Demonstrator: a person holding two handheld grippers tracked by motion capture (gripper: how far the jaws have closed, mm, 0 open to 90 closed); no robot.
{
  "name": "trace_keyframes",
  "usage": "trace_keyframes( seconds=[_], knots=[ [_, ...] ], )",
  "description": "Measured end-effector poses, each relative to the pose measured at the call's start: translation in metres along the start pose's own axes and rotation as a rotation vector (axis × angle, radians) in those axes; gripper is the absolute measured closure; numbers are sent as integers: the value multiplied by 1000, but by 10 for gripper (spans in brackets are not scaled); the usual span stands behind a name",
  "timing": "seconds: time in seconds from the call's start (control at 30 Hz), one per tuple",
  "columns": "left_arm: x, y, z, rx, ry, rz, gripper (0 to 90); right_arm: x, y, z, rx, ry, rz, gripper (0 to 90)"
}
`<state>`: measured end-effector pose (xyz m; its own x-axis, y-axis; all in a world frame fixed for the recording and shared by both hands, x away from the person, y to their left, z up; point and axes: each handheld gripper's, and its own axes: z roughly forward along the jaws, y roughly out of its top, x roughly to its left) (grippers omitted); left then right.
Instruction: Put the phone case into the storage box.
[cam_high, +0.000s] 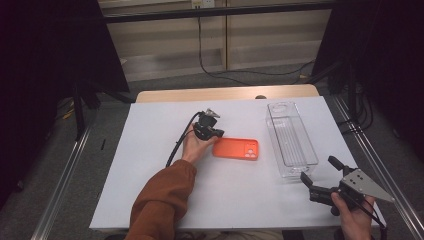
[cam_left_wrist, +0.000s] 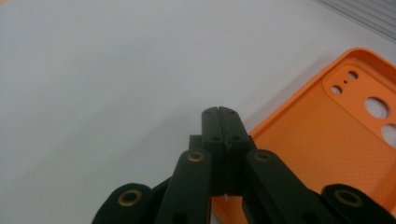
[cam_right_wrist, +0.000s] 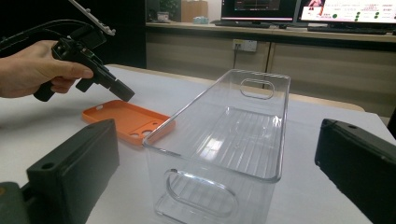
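The orange phone case (cam_high: 236, 148) lies flat, hollow side up, near the middle of the white table (cam_high: 150, 165), its camera holes at the end nearest the clear plastic bin (cam_high: 291, 139). The bin stands just beside that end of the case, apart from it by a narrow strip of bare table, and its long side runs away from the person — so that wall bars any slide of the case in that direction.

The left gripper (cam_high: 218, 133) is at the case's opposite end, held in the left hand (cam_high: 195, 146) with an orange-brown sleeve (cam_high: 162, 200) behind it. In the left gripper view its jaws are pressed together with nothing between them, and their tips hang just over the case's rim; whether they touch it cannot be told. A black cable (cam_high: 178, 142) trails from this gripper across the table on the side away from the case.

The right gripper (cam_high: 320, 175) is well apart from the case, beyond the near end of the bin and close to the table's corner. Its jaws stand wide apart and hold nothing; in the right gripper view the bin sits between them and the case.

On the person's side of the case the table is bare up to its front edge, and bare too on the far side up to the wooden strip (cam_high: 225, 93) at the back.
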<state>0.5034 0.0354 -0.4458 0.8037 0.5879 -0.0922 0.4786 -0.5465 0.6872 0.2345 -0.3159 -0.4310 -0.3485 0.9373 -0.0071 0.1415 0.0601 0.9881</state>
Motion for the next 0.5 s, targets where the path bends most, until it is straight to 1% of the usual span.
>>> trace_keyframes(
  seconds=[0.07, 0.17, 0.27, 0.37, 0.5],
  knots=[
    [0, -1, -1, 4, -2, 4, 900, 0, 0, 0, -1, -1, 3, 0],
    [-1, -2, -2, 4, 0, 0, 900, -1, 0, 0, 1, 0, 3, 0],
    [-3, -2, -3, 14, 2, 14, 900, 0, 0, 0, 1, 3, 0, 0],
    [-4, -3, -4, 13, 0, 24, 900, 0, 0, 0, 1, 0, 0, 0],
    [-7, -3, -6, 25, 5, 30, 900, 0, 0, 0, 2, 0, 2, 0]
  ],
)
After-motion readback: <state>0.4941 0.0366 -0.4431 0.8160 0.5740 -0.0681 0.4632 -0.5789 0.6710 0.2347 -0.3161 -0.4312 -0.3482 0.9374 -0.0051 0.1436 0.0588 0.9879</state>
